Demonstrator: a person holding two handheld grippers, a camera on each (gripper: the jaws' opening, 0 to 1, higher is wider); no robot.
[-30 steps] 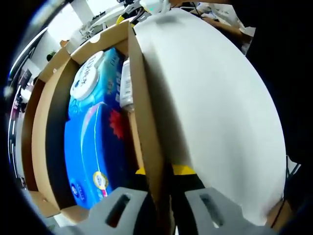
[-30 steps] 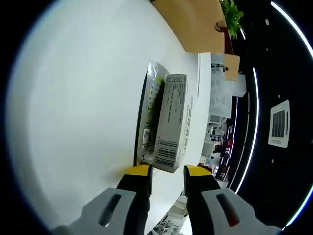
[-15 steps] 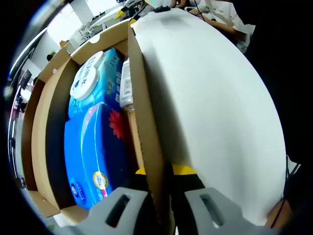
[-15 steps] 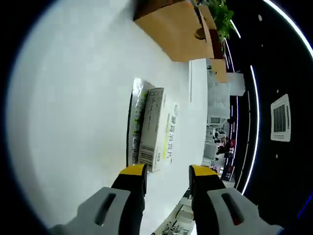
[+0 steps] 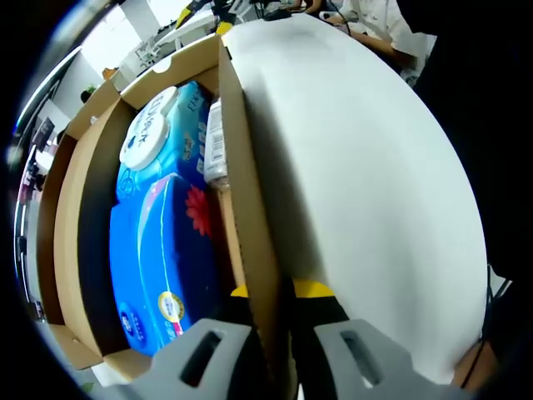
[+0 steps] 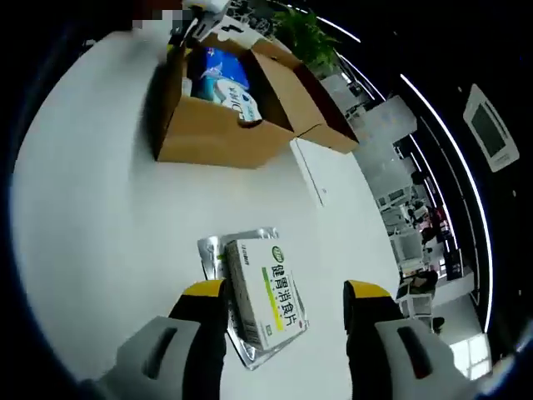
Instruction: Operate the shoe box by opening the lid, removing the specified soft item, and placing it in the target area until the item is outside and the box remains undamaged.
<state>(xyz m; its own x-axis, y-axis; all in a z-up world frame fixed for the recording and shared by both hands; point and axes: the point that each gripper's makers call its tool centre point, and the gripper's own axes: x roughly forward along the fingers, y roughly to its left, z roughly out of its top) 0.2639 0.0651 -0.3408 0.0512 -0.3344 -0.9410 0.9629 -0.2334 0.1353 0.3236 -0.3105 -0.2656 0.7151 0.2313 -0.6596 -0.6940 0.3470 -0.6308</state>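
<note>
Inside the shoe box [image 5: 250,233], the box wall covers one side of the blue wipes pack [image 5: 162,250]. The small white item [image 5: 215,146] wedged beside that pack is too compressed to identify.

We find the brown box [image 6: 218,137] open on the table, blue wipe packs [image 5: 162,250] lying flat inside it.

One cardboard box [image 6: 218,133], two blue wipe packs [image 5: 162,250] inside (plus one small white pkg [image 5: 215,146]), one green-white carton [image 6: 268,293], one foil sheet [image 6: 215,254].
</note>
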